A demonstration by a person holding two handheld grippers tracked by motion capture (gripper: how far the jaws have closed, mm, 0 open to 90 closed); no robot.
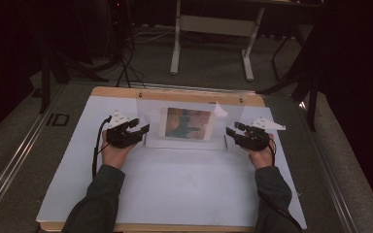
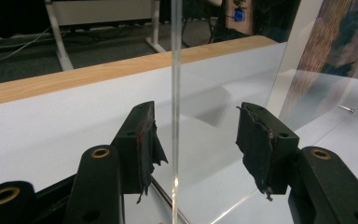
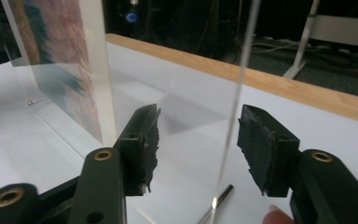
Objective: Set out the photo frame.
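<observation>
A clear acrylic picture frame (image 1: 184,124) stands upright toward the far middle of the worktop (image 1: 175,194), which is covered by a white sheet with a strip of bare wood along its far edge. Inside the frame sits a print (image 1: 187,123) in mottled reddish, brown and blue-green tones.

The left gripper (image 1: 143,129) is at the frame's left edge and the right gripper (image 1: 230,132) at its right edge, each carried in one of the person's hands, with dark sleeves coming in from the near side of the worktop.

In the left gripper view, the left edge of the clear panel (image 2: 176,112) rises straight up between the two black jaws. The jaws are spread apart, with a visible gap between the panel and each torn black pad (image 2: 150,149), so nothing is pinched. The print (image 2: 335,51) shows through the acrylic at the upper right.

In the right gripper view, the right edge of the panel (image 3: 237,102) likewise stands between the spread jaws, clear of both pads (image 3: 256,144). The print (image 3: 58,60) appears at the upper left, and a small metal pin (image 3: 221,196) lies at the foot of the panel. A fingertip (image 3: 277,215) shows at the bottom edge.
</observation>
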